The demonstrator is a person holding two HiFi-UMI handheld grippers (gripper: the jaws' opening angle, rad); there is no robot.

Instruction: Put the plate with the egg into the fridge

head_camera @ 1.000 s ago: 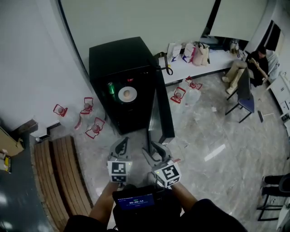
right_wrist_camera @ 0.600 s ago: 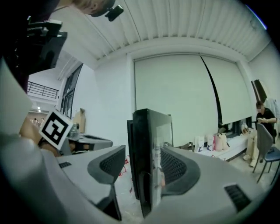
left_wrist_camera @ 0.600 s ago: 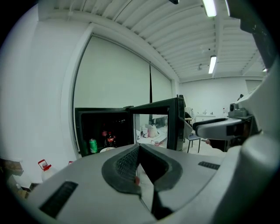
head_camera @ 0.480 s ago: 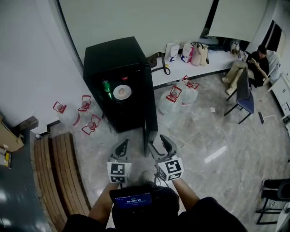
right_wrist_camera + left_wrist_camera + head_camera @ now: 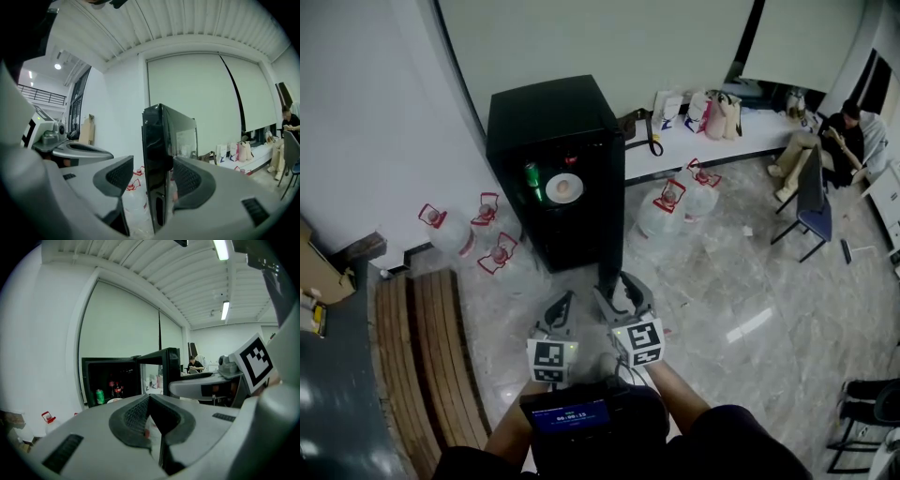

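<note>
The black fridge (image 5: 551, 141) stands open, and the white plate with the egg (image 5: 563, 187) rests on a shelf inside, beside a green can (image 5: 532, 175). Its door (image 5: 613, 234) sticks out towards me, edge-on. My right gripper (image 5: 622, 287) is at the door's free edge (image 5: 154, 187) with its jaws opening; the edge stands between the pads, with a gap at the left pad (image 5: 117, 176). My left gripper (image 5: 562, 304) is shut and holds nothing, hanging left of the door. The left gripper view shows the left gripper (image 5: 149, 398), the fridge interior (image 5: 112, 380) and the can (image 5: 100, 396).
Water jugs with red handles lie on the floor left (image 5: 492, 253) and right (image 5: 666, 206) of the fridge. A wooden bench (image 5: 422, 366) runs along my left. Bags (image 5: 703, 111) sit on a low white ledge; a seated person (image 5: 839, 131) and a blue chair (image 5: 814, 202) are far right.
The right gripper's jaws have spread apart around the door's edge. The door has swung from slanting right to nearly edge-on. The left gripper stays shut.
</note>
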